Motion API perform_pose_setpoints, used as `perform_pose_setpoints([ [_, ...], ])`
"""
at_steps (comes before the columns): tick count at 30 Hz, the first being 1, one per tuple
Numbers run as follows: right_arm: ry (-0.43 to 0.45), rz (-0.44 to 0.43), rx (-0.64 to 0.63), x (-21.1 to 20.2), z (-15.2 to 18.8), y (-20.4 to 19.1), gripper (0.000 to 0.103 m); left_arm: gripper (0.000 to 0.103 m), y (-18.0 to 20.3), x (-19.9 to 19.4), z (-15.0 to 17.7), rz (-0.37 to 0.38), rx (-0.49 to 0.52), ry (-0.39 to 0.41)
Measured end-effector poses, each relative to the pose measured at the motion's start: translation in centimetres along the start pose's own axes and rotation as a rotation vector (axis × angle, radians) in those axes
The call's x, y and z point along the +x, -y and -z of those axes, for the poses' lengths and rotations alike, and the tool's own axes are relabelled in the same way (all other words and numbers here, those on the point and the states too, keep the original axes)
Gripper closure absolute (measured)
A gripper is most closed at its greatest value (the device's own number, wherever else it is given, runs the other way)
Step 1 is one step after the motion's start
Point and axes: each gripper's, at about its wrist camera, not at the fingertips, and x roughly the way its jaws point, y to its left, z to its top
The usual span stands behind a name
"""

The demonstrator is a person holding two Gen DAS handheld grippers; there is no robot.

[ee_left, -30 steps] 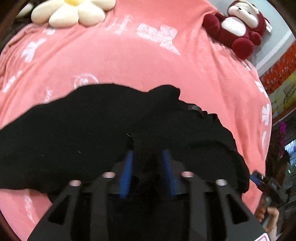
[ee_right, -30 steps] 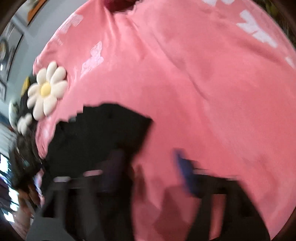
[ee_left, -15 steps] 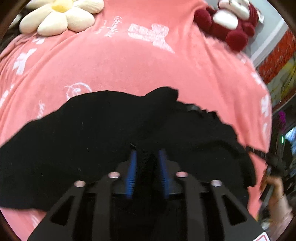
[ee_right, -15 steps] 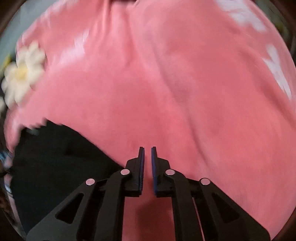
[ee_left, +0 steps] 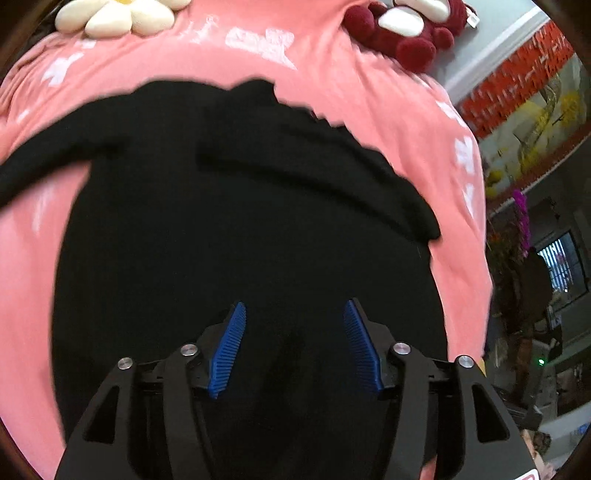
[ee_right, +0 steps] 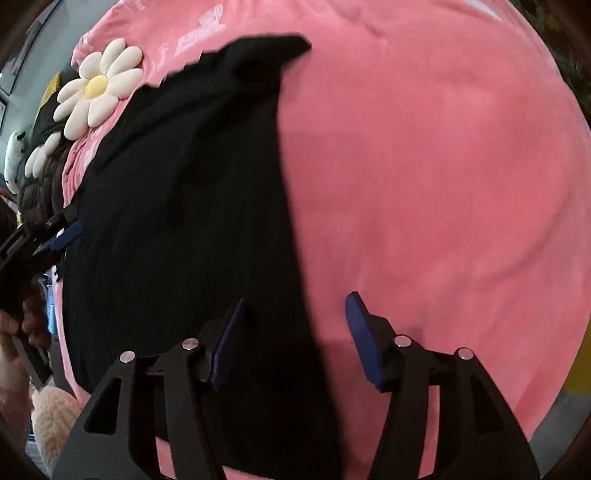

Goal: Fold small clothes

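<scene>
Nearest the left wrist camera, the left claw [ee_left: 293, 349] hangs over the black garment [ee_left: 240, 240], jaws opening, nothing pinched. The right claw [ee_right: 295, 338] straddles the garment's edge, 1 finger over cloth and 1 over blanket, jaws also opening and empty. Soft, light and limp, the garment will likely sag and bunch, so hem corners or sleeve ends seem the best holds. It lies spread on a pink blanket [ee_right: 443, 166]. Beyond sit a daisy cushion [ee_right: 96, 86] and a red plush toy [ee_left: 406, 33].

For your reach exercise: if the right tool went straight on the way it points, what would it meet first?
Probably the black garment's right edge, where it meets the pink cover. The right tool straddles that edge, opening, gripping nothing; depth is unclear.
</scene>
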Motion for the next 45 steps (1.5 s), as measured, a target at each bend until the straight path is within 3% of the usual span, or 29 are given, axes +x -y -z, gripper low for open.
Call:
perform_pose_setpoints([
  [1,-0.007,-0.008,-0.007,-0.1,0.1,-0.3,0.093,0.048,0.1,-0.2,1.0,-0.002,-0.014,-0.009],
  [2,-0.018,-0.023,0.021,-0.6,0.1,-0.3,0.099,0.048,0.0,-0.5,2.1,-0.002,-0.035,-0.018],
  [5,-0.001,0.021,0.042,-3.6,1.5,0.2,0.1,0.048,-0.5,-2.1,3.8,-0.018,-0.057,-0.026],
  [9,-0.115,0.025,0.085,-1.8,3.7,0.9,0.099,0.048,-1.5,-3.7,4.9,-0.073,-0.042,-0.039],
  [15,0.07,0.023,0.038,-4.4,-1.2,-2.4,0.093,0.045,-3.4,-4.0,4.9,-0.095,-0.073,-0.036],
  [19,0.097,-0.012,0.031,-4.0,-3.4,-4.8,0.089,0.045,-4.7,-4.4,5.2,-0.092,-0.101,-0.021],
  [21,0.107,-0.023,0.019,-4.2,-3.2,-5.7,0.089,0.045,-5.7,-5.8,4.8,-0.075,-0.141,0.032],
  [22,0.106,-0.029,0.008,-4.1,-2.8,-6.5,0.084,0.045,-6.3,-6.3,4.4,-0.064,-0.167,0.059],
  [24,0.1,-0.041,-0.005,-4.4,-1.6,-7.1,0.072,0.038,-9.7,-8.1,3.3,-0.031,-0.301,0.14],
  [27,0.077,-0.052,-0.034,-4.6,-0.8,-7.2,0.069,0.038,-15.8,-10.0,1.6,-0.016,-0.517,0.247],
  [32,0.044,-0.055,-0.111,-4.1,0.3,-11.0,0.067,0.038,-26.6,-12.1,-1.5,-0.111,-0.791,0.396],
  [37,0.017,-0.065,-0.161,-3.0,0.4,-13.9,0.062,0.038,-34.5,-12.6,-2.8,-0.208,-1.002,0.474],
  [38,0.011,-0.069,-0.168,-2.8,0.4,-14.3,0.062,0.041,-35.4,-12.5,-2.8,-0.207,-1.037,0.49],
  [40,0.005,-0.084,-0.189,-2.2,0.1,-15.4,0.062,0.063,-36.8,-12.6,-2.7,-0.177,-1.061,0.512],
  [41,0.003,-0.101,-0.203,-2.0,-0.3,-16.1,0.062,0.081,-37.1,-12.4,-3.2,-0.158,-1.057,0.506],
  [42,0.0,-0.141,-0.219,-1.6,-1.3,-17.5,0.061,0.093,-37.1,-12.5,-3.4,-0.137,-1.038,0.501],
  [45,0.047,-0.24,-0.346,-0.8,-4.4,-23.7,0.06,0.103,-34.3,-13.1,-5.8,-0.142,-0.875,0.511],
])
